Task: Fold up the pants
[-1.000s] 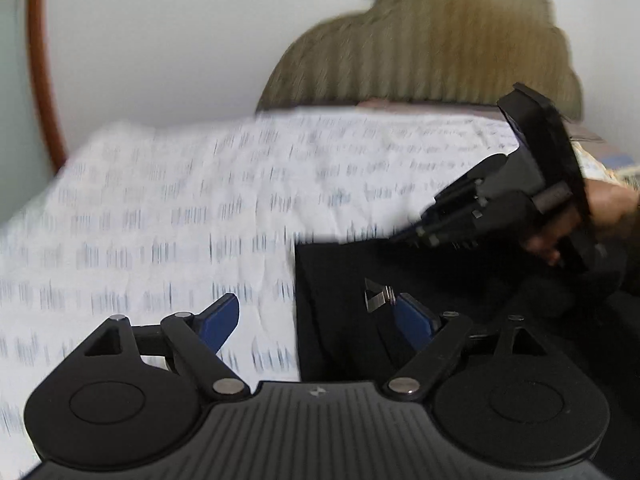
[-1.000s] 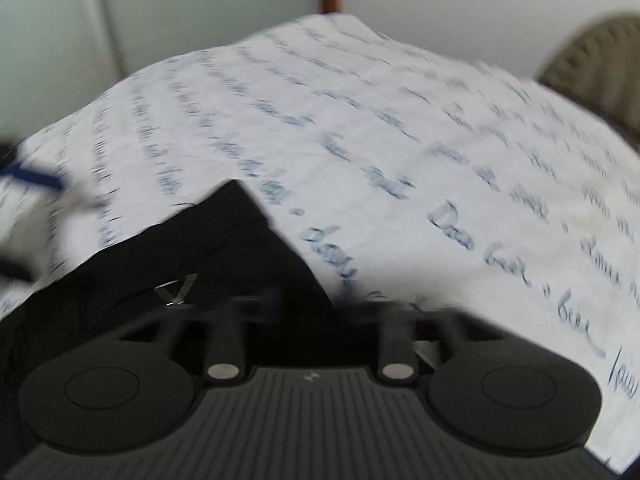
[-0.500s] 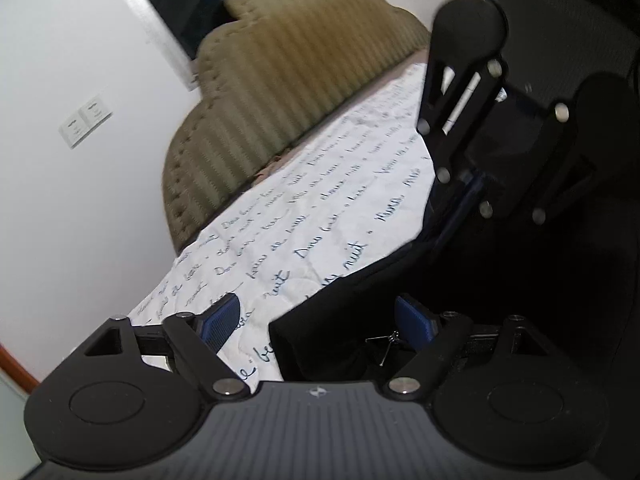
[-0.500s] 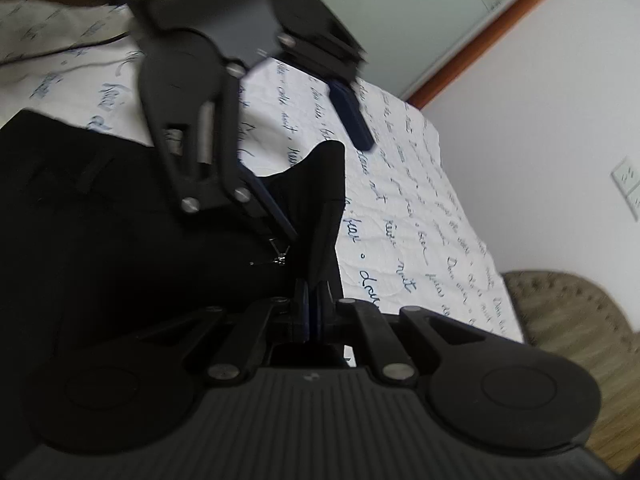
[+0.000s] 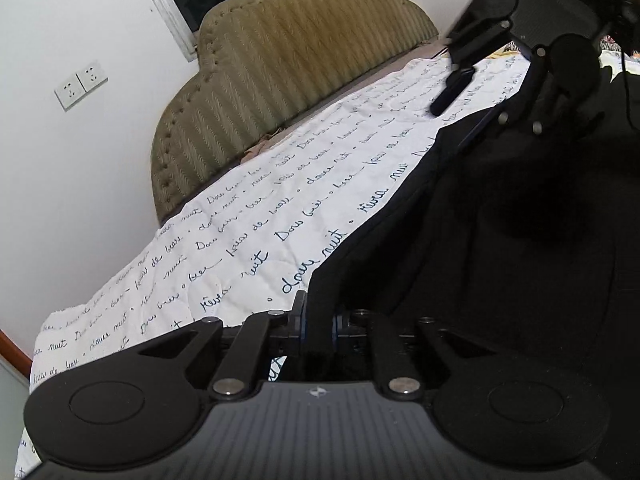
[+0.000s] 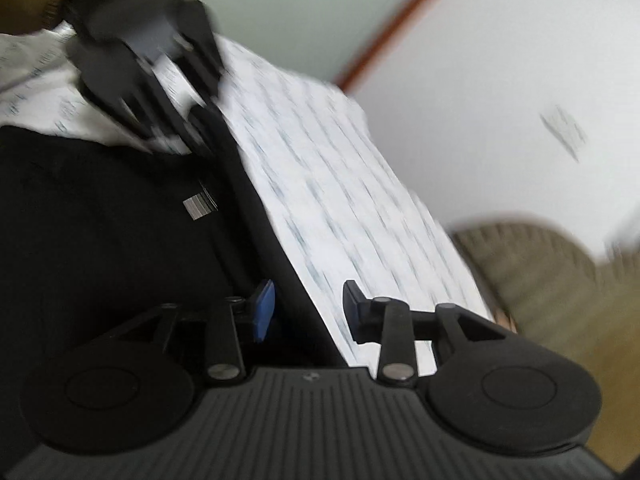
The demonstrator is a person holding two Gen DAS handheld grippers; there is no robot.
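Observation:
Black pants point(image 5: 500, 248) lie on a white quilt with blue script point(image 5: 256, 224) on the bed. My left gripper point(image 5: 318, 322) is shut on the pants' near edge, cloth pinched between its blue pads. My right gripper point(image 5: 460, 96) shows at the far end of the pants with its jaws apart. In the right wrist view the right gripper point(image 6: 308, 310) is open, its blue pads straddling the edge of the pants point(image 6: 100, 240). A metal clasp point(image 6: 200, 204) shows on the pants. The left gripper point(image 6: 160, 92) appears blurred at the far end.
A padded olive headboard point(image 5: 280, 68) stands at the end of the bed. A white wall with a double socket point(image 5: 80, 84) is to the left. A dark office chair point(image 5: 560, 0) is at the upper right. An orange door frame point(image 6: 392, 28) shows beyond the bed.
My left gripper has closed on the pants' edge. My right gripper, shut on the cloth half a second ago, has opened. Both cameras have swung along the bed.

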